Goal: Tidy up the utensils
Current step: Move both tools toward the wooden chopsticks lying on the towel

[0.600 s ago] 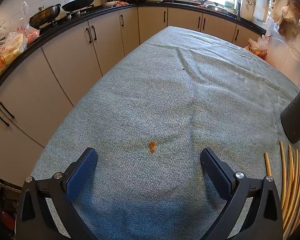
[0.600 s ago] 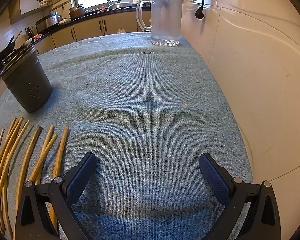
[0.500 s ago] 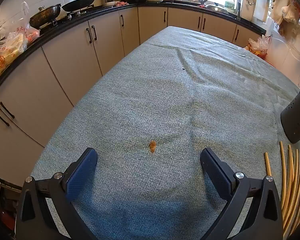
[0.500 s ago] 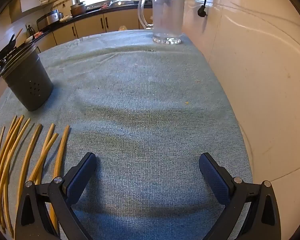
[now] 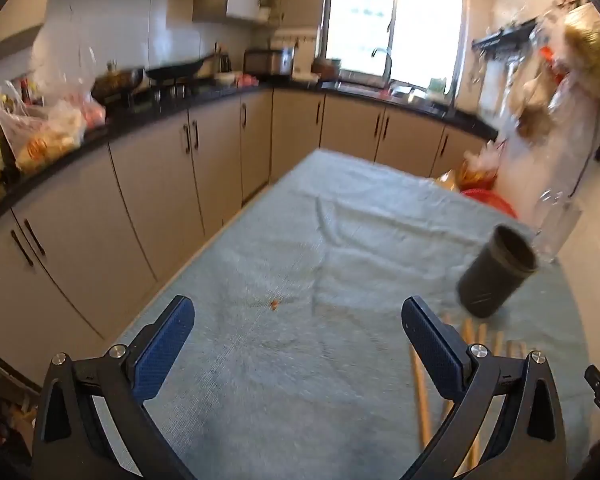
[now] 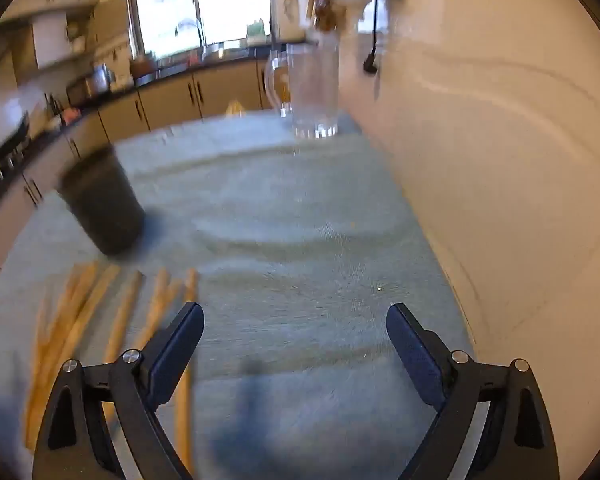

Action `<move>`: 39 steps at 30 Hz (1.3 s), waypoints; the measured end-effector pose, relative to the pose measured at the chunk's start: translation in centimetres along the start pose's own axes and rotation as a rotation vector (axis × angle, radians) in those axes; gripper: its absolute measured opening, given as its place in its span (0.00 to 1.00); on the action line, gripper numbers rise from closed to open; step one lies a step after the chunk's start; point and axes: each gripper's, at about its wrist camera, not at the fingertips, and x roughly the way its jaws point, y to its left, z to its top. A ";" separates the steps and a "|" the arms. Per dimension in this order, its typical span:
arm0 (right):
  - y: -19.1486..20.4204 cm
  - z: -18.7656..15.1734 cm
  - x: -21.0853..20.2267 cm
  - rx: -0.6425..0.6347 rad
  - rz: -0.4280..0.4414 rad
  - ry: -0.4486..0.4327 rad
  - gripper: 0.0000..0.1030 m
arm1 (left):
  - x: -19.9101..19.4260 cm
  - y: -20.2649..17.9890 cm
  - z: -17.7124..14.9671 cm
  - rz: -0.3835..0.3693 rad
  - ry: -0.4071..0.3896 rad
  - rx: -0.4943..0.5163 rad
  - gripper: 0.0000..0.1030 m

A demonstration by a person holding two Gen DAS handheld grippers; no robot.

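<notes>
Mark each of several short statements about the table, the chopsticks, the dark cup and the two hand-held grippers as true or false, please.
1. The left hand-held gripper is open and holds nothing. True.
2. The chopsticks stand inside the dark cup. False: they lie flat on the table cloth, in front of the cup.
3. A clear glass mug stands at the far end of the table, near the wall. True.
4. The right hand-held gripper is shut on a chopstick. False: its jaws stand wide open with only cloth between them.
5. The dark cup lies on its side. False: it stands upright.
</notes>
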 end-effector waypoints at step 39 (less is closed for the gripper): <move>4.8 -5.8 -12.9 -0.038 0.049 -0.280 0.93 | -9.9 -3.1 -6.4 -0.201 -0.037 0.167 1.00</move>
